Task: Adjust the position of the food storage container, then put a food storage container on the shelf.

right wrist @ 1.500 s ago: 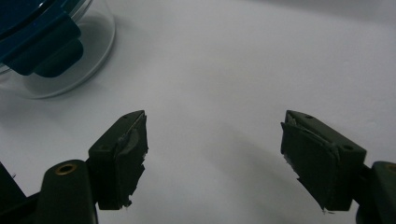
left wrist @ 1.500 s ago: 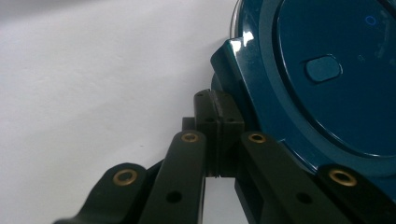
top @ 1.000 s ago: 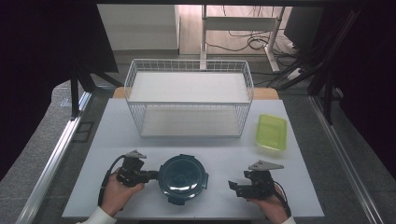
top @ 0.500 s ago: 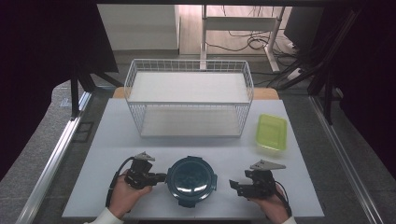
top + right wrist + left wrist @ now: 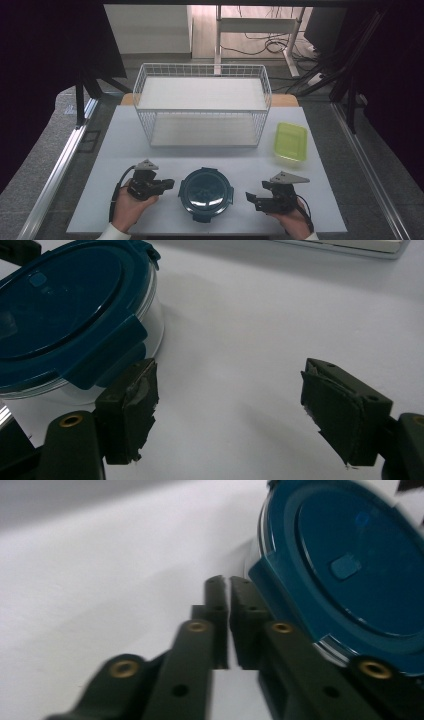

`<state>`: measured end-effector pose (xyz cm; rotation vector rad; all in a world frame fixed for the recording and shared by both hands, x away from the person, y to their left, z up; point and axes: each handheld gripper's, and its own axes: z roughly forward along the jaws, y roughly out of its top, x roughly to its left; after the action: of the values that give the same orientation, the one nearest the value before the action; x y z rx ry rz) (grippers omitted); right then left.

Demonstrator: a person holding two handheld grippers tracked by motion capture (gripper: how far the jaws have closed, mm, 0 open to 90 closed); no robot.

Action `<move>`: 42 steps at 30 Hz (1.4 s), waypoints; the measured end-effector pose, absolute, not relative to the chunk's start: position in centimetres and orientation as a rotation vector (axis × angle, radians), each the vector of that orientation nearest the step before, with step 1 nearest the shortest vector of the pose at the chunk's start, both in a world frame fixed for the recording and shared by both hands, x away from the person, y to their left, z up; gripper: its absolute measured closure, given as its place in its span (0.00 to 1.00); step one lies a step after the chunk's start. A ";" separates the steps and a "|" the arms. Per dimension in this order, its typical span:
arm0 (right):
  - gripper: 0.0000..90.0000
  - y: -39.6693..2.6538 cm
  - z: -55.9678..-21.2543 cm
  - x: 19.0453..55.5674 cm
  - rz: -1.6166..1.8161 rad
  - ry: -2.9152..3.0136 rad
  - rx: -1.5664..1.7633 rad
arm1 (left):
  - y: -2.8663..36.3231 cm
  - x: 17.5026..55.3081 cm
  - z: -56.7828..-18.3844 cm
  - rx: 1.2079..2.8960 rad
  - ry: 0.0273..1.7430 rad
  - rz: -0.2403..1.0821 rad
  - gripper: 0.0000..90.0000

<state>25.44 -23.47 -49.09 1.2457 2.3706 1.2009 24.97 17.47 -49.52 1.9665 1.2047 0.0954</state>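
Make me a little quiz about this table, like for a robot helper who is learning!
1. True or false: the round clear container with the dark blue clip-on lid sits inside the white wire basket.
2. The right gripper has its jaws: A wide apart, B pressed together?
3. What colour is the rectangular plastic tub beside the basket?
Key: 1 false, it sits on the table in front; 2 A; 3 yellow-green.

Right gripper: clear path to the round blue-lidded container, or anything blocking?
Probably yes. The right gripper sits just right of the container, jaws wide open, with bare table between them. In the right gripper view one jaw is already beside a lid clasp.
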 end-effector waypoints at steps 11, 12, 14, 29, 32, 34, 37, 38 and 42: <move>0.25 -23.1 -48.9 25.6 1.237 2.388 1.230 | 18.7 24.3 -49.2 1.898 1.243 0.114 0.29; 0.25 -23.0 -48.9 25.6 1.238 2.388 1.232 | 18.6 24.3 -49.2 1.905 1.237 0.111 0.28; 0.25 -23.0 -48.9 25.6 1.247 2.391 1.233 | 18.3 24.3 -49.3 1.913 1.233 0.105 0.26; 0.24 -22.8 -48.3 25.7 1.352 2.346 1.351 | 18.6 24.7 -49.4 1.840 1.248 0.004 0.11; 0.24 -22.8 -48.0 25.4 1.396 2.322 1.385 | 18.5 25.0 -49.0 1.823 1.238 -0.015 0.12; 0.23 -22.8 -47.8 25.1 1.400 2.309 1.406 | 18.3 25.2 -49.0 1.819 1.229 -0.027 0.12; 0.23 -22.7 -47.7 24.7 1.415 2.289 1.437 | 18.1 25.3 -48.9 1.825 1.215 -0.040 0.12; 0.23 -22.6 -47.6 24.6 1.426 2.279 1.455 | 17.9 25.4 -48.8 1.825 1.214 -0.045 0.12; 0.21 -21.2 -47.6 23.9 1.418 2.291 1.499 | 17.0 25.6 -48.5 1.830 1.201 -0.070 0.11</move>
<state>23.94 -21.16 -47.61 1.4985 2.2911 1.4179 25.61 17.00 -48.54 1.8304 1.2010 -0.0702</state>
